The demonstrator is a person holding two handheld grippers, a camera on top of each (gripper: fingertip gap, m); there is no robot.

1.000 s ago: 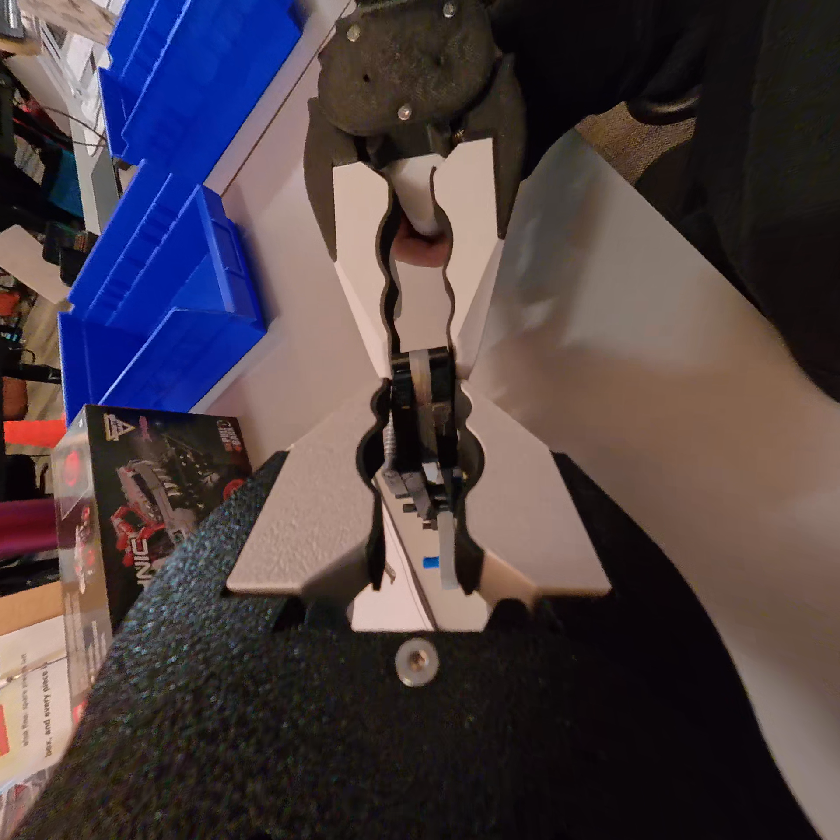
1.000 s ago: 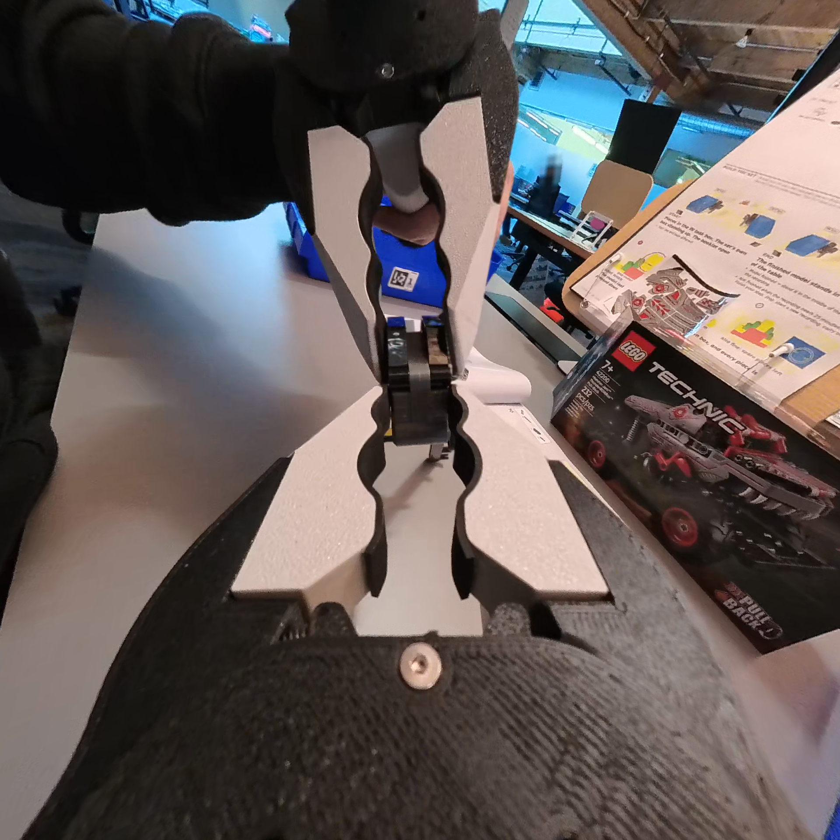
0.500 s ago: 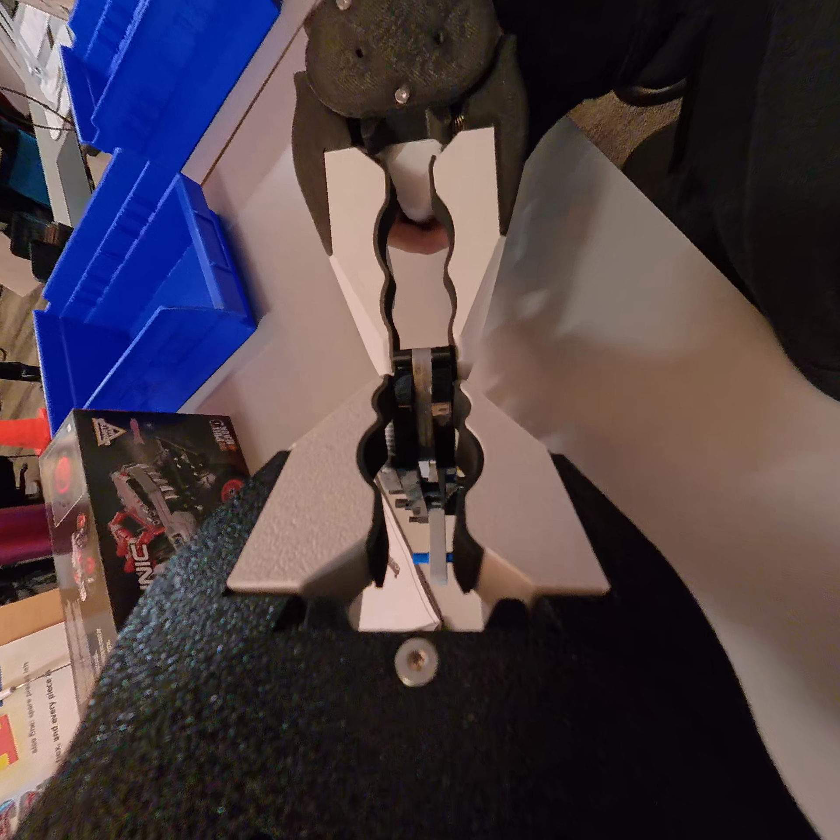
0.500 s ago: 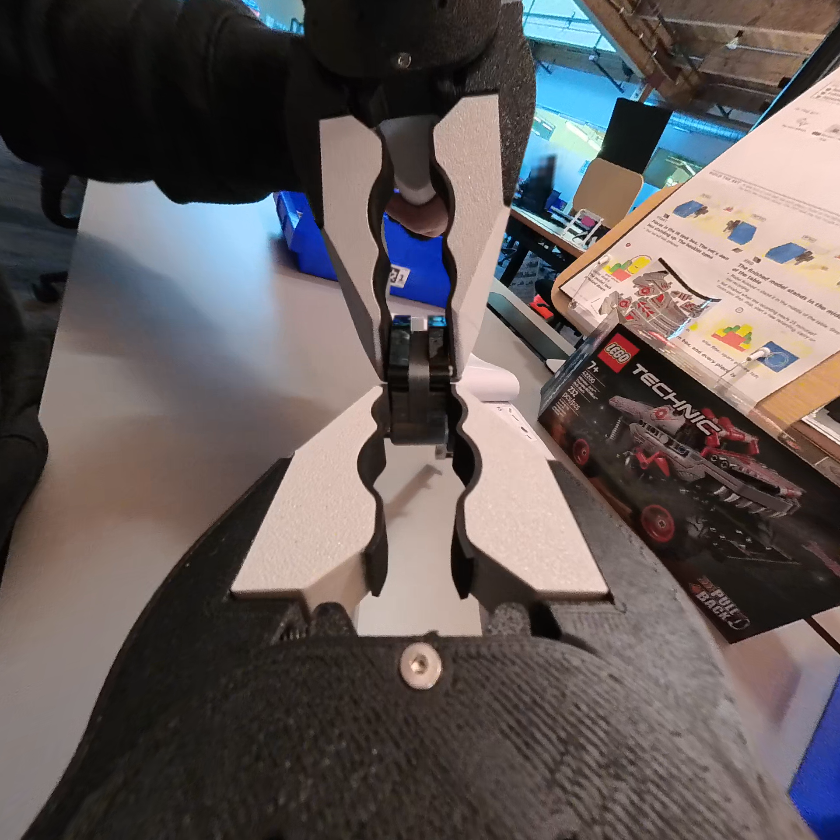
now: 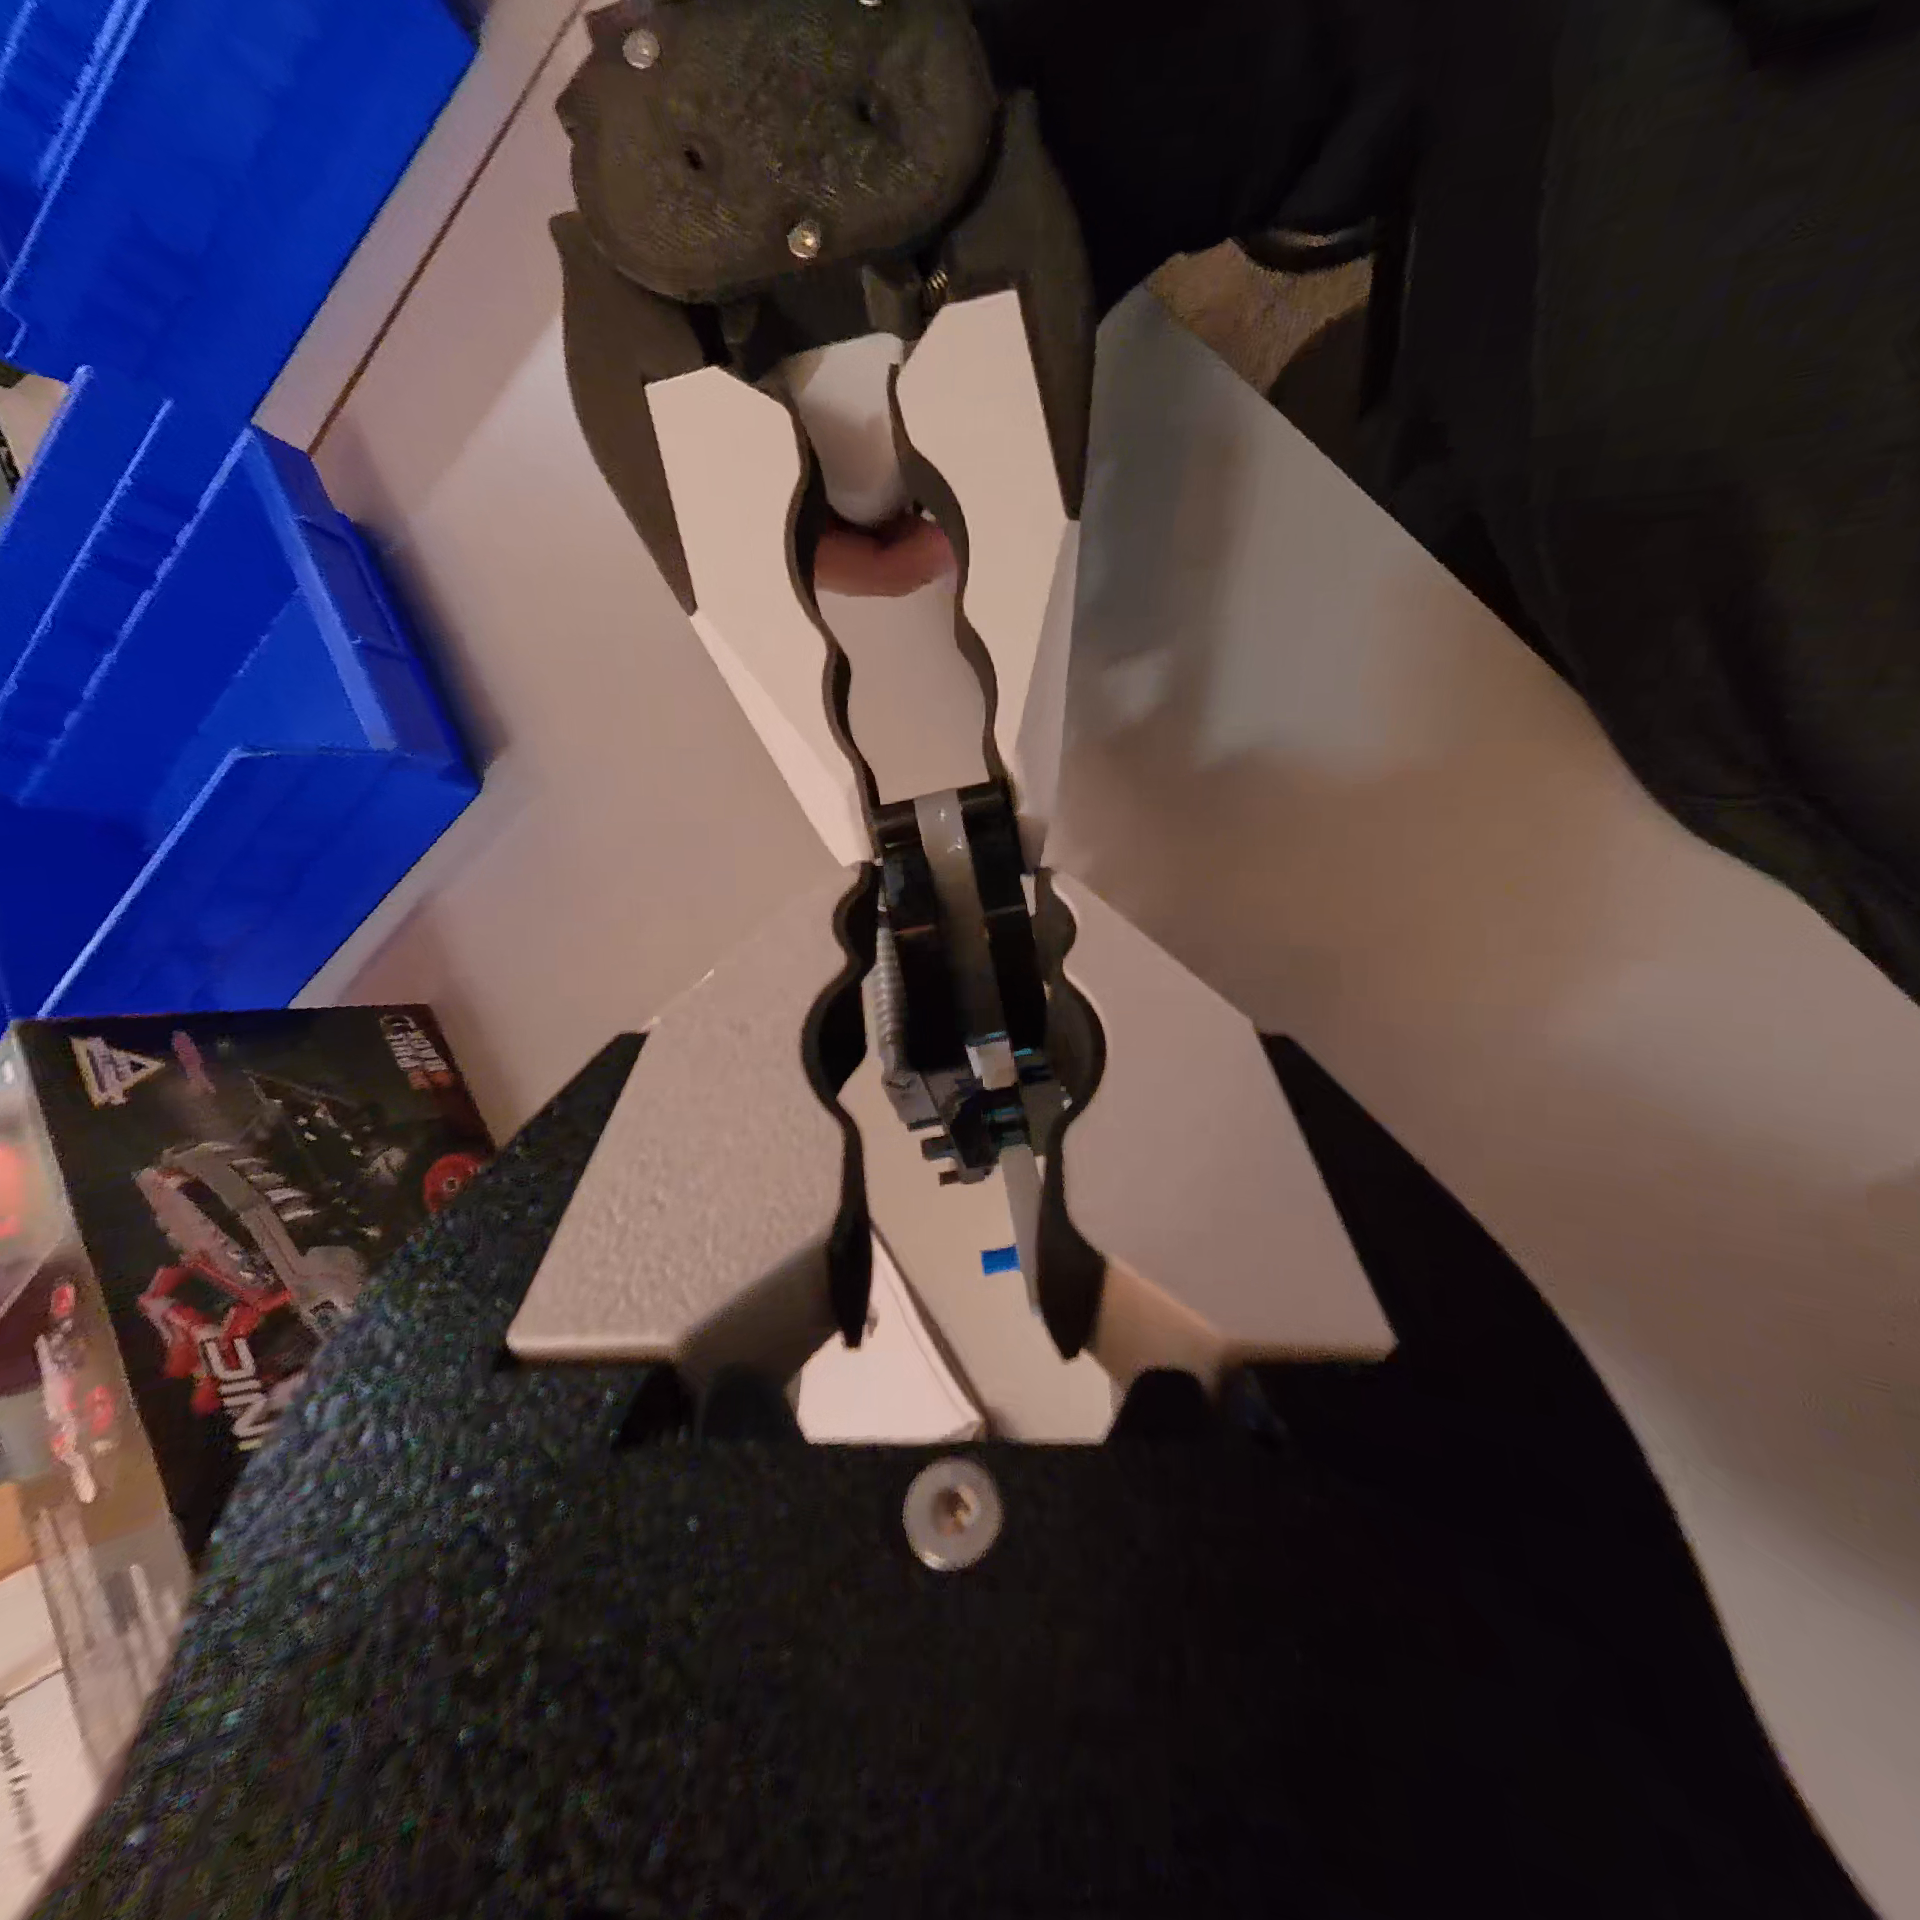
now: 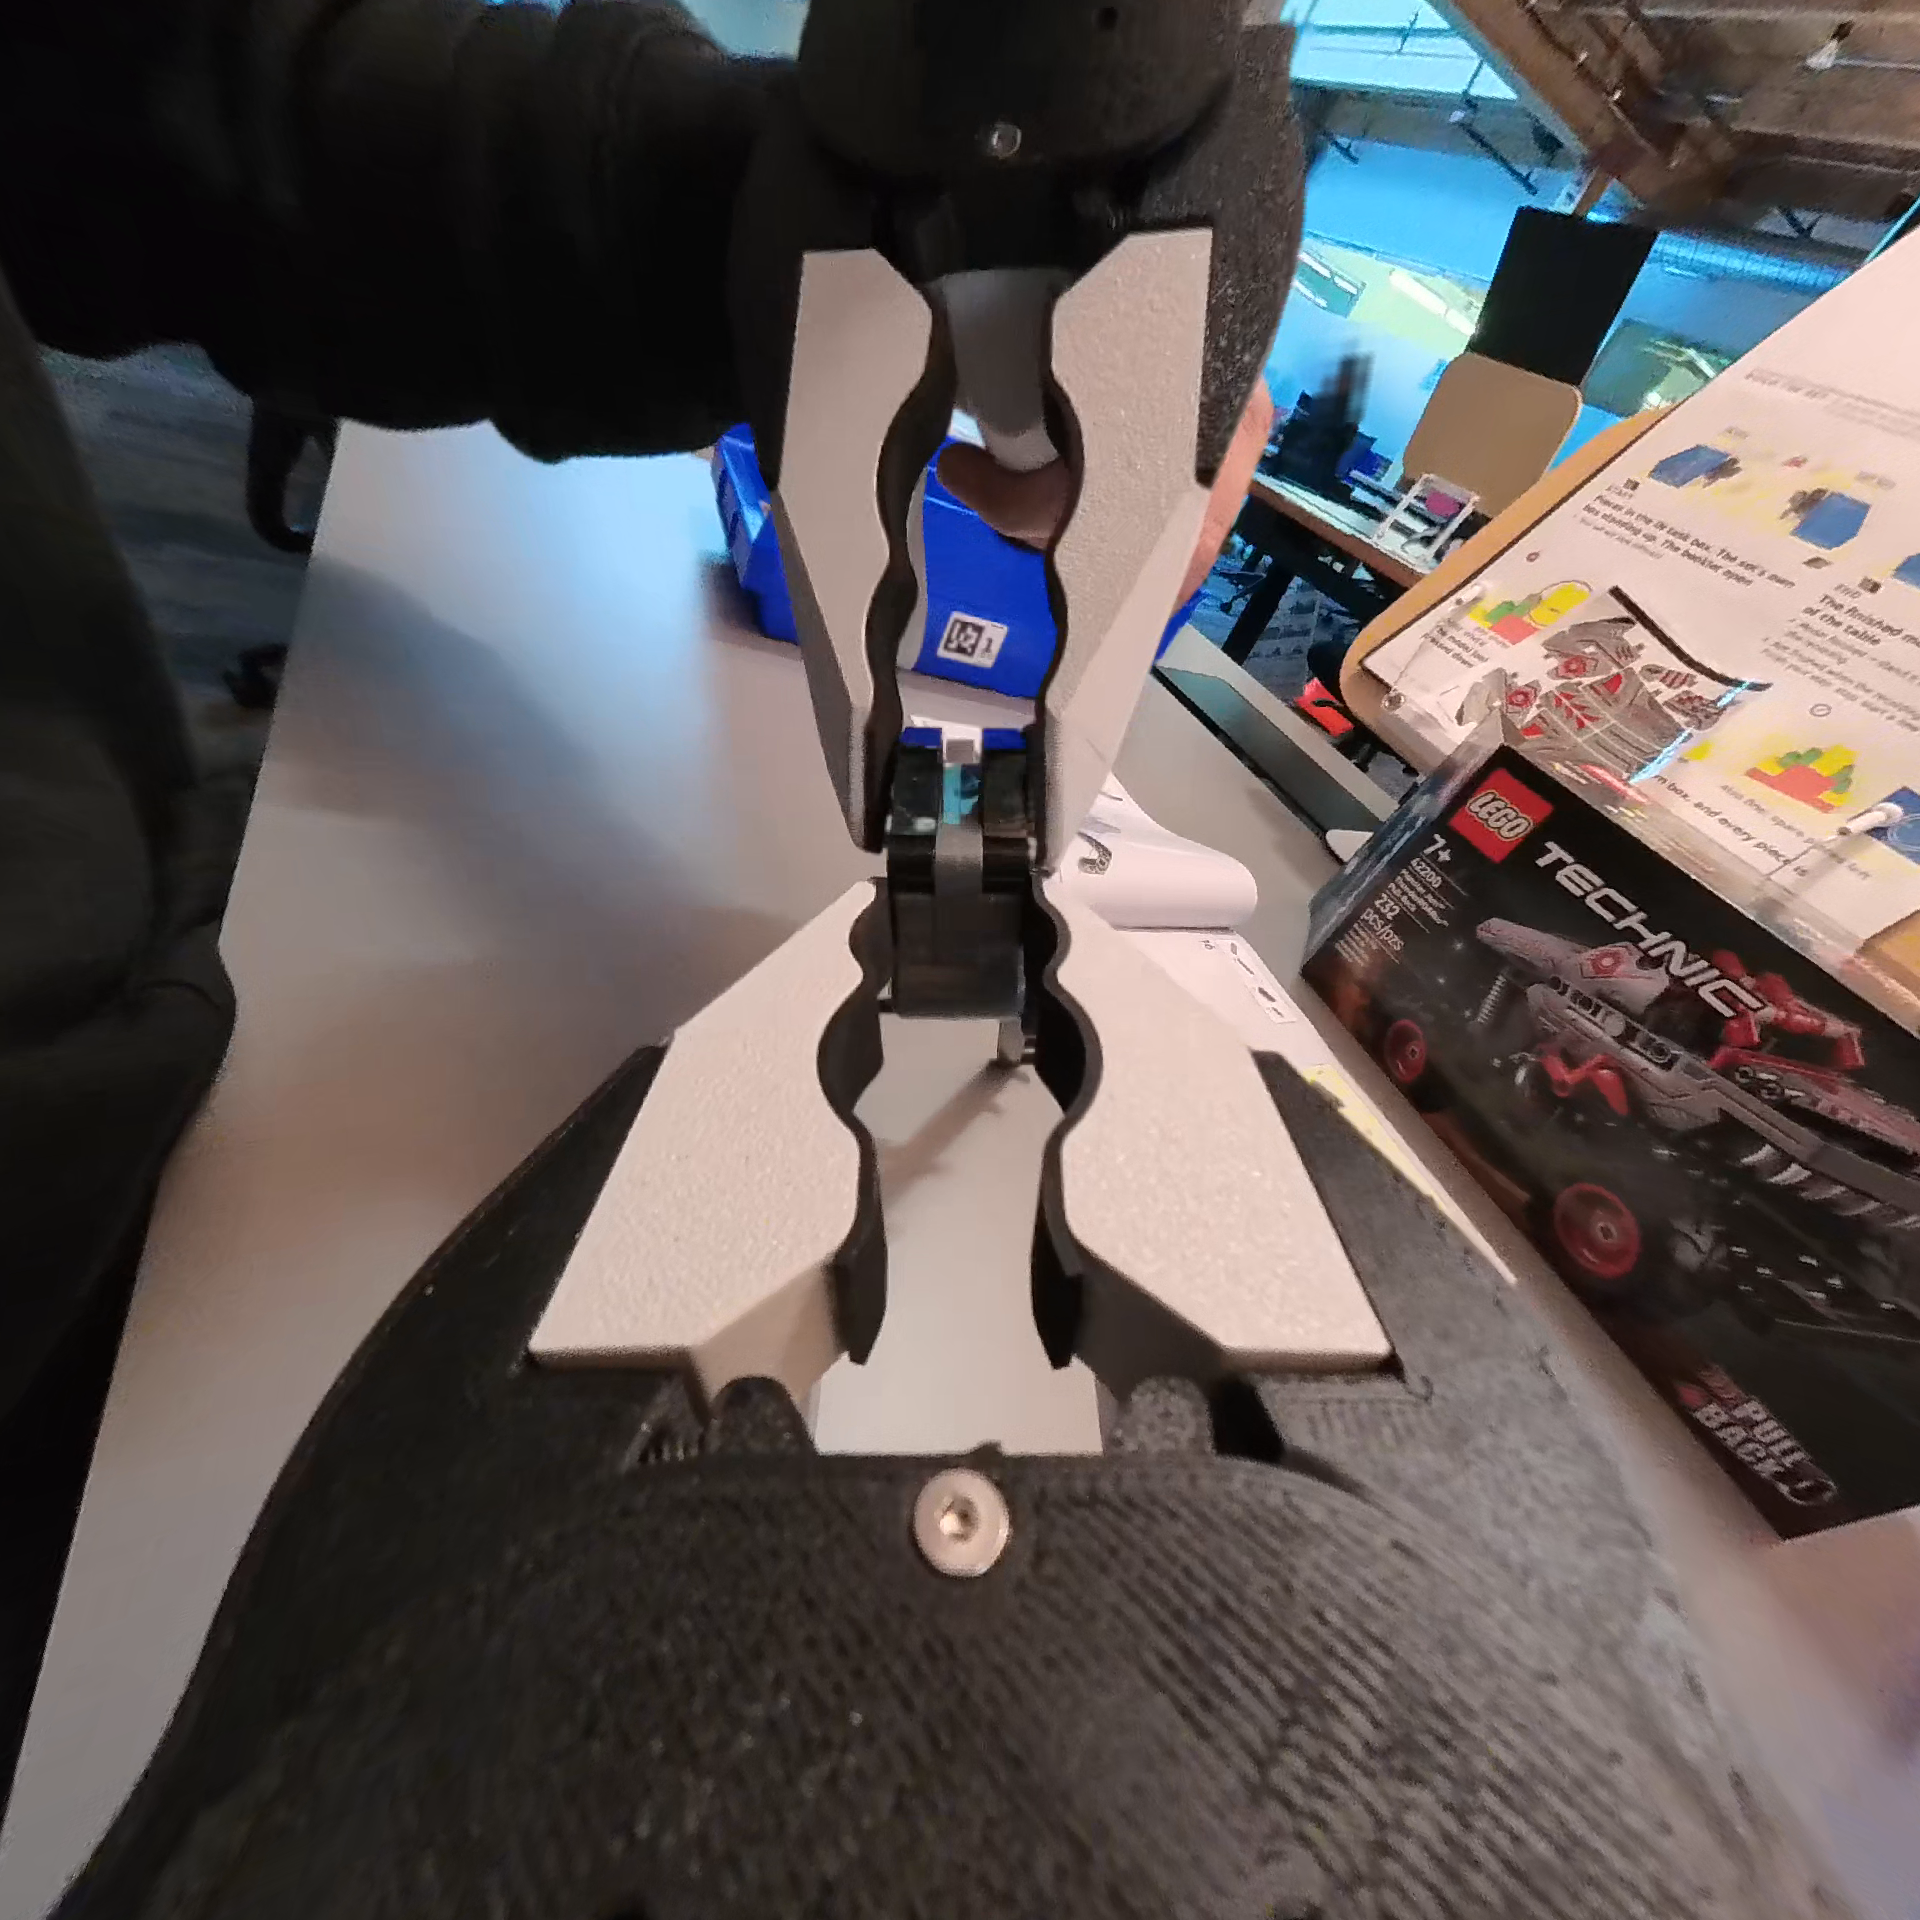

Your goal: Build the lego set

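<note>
From left to right in the left wrist view, the blue plastic storage bins [image 5: 197,582] have slid further towards the left edge than half a second ago, and the dark printed cardboard set box [image 5: 239,1226] sits lower in the corner. The view has swung slightly, then, while the grip in the middle looks unchanged.

There the left tool [image 5: 951,997], with its pale grey faceted fingers, is narrowed onto the near end of the small black and grey brick assembly [image 5: 961,966], which hangs in the air above the pale grey tabletop [image 5: 1351,935]. The right tool [image 5: 935,800] comes in from above, tip to tip, clamped on the far end of the same piece. A grey strip and a bit of blue trail from the assembly towards the camera.

In the right wrist view the picture agrees: the right tool [image 6: 961,904] pinches the black and grey assembly [image 6: 951,935], the left tool [image 6: 956,790] meets it from the far side, and the set box [image 6: 1621,1049] stands to the right beneath a leaning instruction board [image 6: 1662,582]. The box lies a little further right and lower than before.

My judgement is that the pieces are being pressed together in mid-air; the small drift suggests a squeeze or reorientation, and I cannot tell whether the joint has seated.
</note>
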